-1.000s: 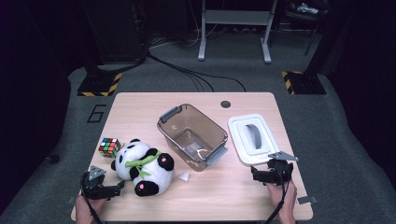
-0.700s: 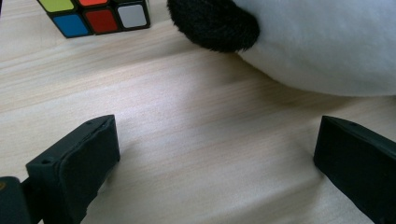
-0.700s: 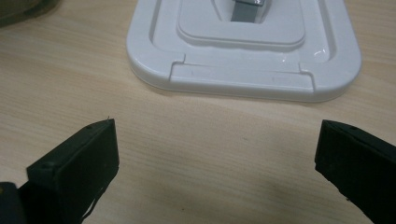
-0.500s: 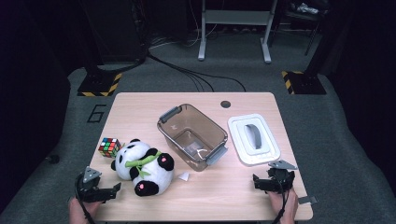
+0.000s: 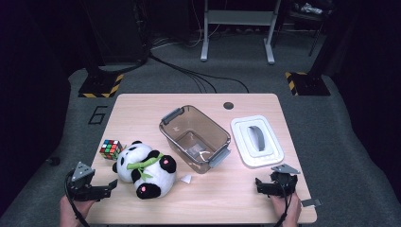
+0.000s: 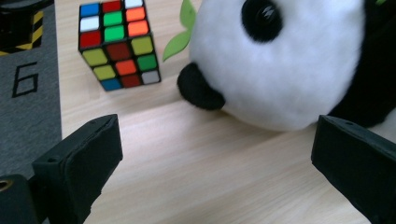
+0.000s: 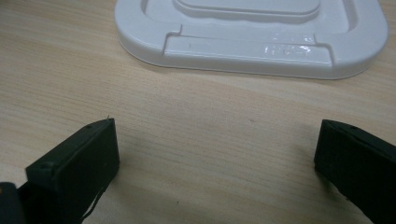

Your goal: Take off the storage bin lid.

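Note:
A black-and-white panda plush (image 5: 144, 170) lies at the near left of the wooden table (image 5: 142, 113), with a Rubik's cube (image 5: 110, 149) just to its left. My left gripper (image 5: 96, 182) stands open at the near left edge and faces both. In the left gripper view, the cube (image 6: 120, 44) and the panda's head (image 6: 280, 65) lie beyond the open left gripper (image 6: 210, 172). A clear brown bin (image 5: 195, 138) sits mid-table, and a white lid (image 5: 257, 140) lies to its right. My right gripper (image 5: 275, 182) is open just short of the lid (image 7: 252, 39), with bare wood inside the right gripper (image 7: 215, 163).
A small white scrap (image 5: 186, 178) lies between the panda and the bin. A dark cable hole (image 5: 229, 105) marks the far side of the table. Grey floor with a painted 6 (image 5: 97, 115) borders the table's left edge. Bare wood stretches along the near edge between the grippers.
Both grippers have drawn back toward the near edge of the table, the left one also drifting leftward away from the panda. The objects have not moved.

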Demonstrator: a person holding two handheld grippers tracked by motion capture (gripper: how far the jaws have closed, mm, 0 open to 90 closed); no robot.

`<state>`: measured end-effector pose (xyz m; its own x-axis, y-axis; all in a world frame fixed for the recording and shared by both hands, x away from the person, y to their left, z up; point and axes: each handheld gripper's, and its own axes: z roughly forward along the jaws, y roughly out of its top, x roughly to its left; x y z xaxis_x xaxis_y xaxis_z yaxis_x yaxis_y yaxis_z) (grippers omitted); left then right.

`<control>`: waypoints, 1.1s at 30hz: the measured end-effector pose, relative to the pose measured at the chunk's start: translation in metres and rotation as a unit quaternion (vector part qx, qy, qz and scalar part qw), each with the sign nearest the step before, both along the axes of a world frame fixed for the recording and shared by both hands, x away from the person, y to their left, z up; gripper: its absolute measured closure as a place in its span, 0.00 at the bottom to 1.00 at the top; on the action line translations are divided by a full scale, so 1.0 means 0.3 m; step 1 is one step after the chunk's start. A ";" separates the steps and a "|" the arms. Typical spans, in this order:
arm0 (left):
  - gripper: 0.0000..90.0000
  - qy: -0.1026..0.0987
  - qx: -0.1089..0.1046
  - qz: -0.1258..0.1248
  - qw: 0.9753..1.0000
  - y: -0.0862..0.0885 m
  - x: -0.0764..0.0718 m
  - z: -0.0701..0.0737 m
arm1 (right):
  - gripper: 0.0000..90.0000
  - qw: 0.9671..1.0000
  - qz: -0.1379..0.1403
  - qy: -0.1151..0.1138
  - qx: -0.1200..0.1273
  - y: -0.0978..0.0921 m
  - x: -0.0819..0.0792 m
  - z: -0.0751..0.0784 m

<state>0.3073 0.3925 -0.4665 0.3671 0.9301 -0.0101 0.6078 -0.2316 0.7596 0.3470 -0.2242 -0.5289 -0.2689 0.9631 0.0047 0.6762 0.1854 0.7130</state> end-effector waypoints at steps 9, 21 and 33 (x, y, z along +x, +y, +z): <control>0.02 -0.023 0.000 -0.034 0.999 -0.054 0.020 0.110 | 0.00 1.000 -0.001 0.000 0.000 0.001 -0.002 0.000; 0.02 -0.042 -0.006 -0.066 0.997 -0.132 0.058 0.178 | 0.00 1.000 0.000 -0.002 -0.002 0.000 -0.002 -0.001; 0.00 -0.026 -0.015 -0.107 0.994 -0.239 0.126 0.180 | 0.00 1.000 -0.001 -0.002 -0.002 0.000 -0.003 -0.001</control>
